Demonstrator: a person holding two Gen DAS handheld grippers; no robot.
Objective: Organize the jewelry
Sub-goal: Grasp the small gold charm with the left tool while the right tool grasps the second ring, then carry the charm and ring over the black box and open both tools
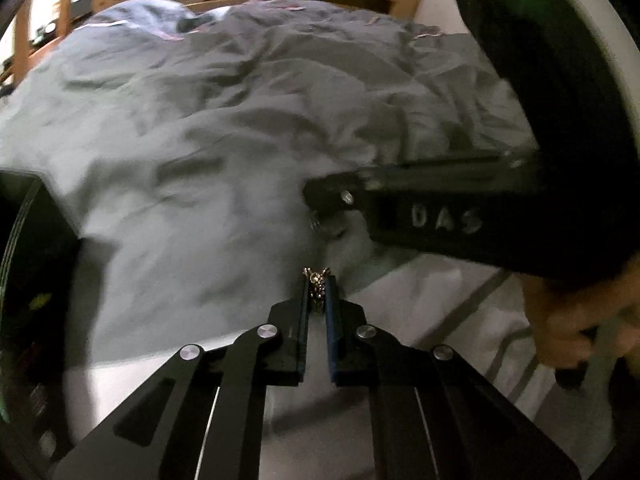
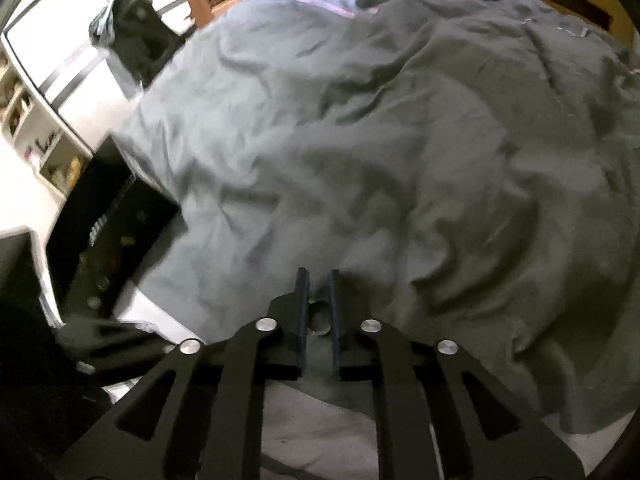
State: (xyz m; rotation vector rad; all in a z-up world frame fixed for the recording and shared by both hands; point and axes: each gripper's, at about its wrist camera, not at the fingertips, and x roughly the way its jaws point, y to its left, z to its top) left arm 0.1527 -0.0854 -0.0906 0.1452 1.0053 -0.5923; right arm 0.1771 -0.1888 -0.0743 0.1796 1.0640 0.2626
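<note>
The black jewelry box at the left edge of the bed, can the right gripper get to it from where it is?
Probably yes: only rumpled duvet lies between the right gripper and the black jewelry box, though it already holds a ring.

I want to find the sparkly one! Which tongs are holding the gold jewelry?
The left tongs: a knobbly gold jewelry piece is pinched between them. The right tongs hold a smooth round ring instead.
</note>
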